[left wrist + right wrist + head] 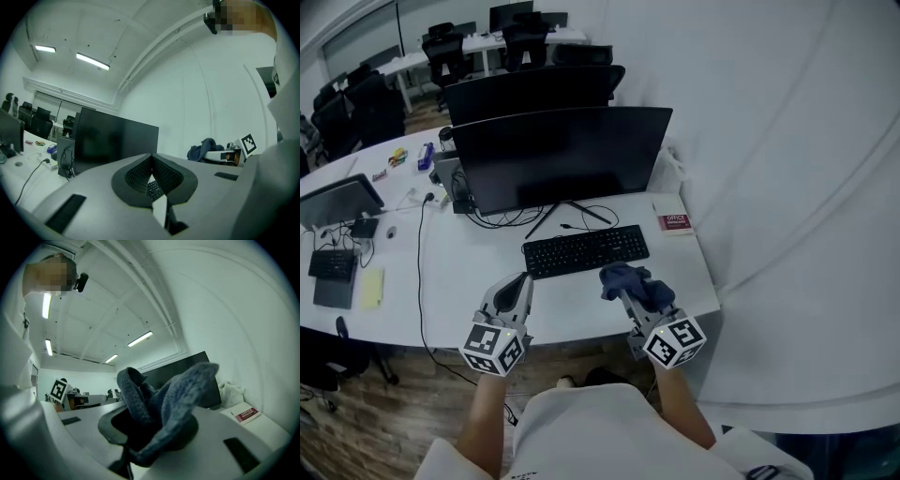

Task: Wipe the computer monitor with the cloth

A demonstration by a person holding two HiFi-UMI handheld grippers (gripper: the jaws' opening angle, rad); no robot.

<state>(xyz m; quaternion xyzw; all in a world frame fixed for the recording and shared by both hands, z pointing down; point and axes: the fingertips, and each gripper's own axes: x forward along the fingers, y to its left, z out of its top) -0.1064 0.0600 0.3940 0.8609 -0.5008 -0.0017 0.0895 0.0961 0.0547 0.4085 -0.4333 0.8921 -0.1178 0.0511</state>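
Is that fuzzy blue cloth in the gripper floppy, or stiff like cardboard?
Probably floppy: the fuzzy blue cloth folds and droops over the right gripper pinching it. Likely light, since a small pinch holds the whole bunch. Its fuzzy nap probably keeps it from slipping.

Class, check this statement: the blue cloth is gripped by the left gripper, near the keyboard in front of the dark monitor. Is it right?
One error: the cloth is gripped by the right gripper, not the left gripper, whose jaws are shut on nothing. The right gripper view shows it. It is indeed near the keyboard in front of the dark monitor.
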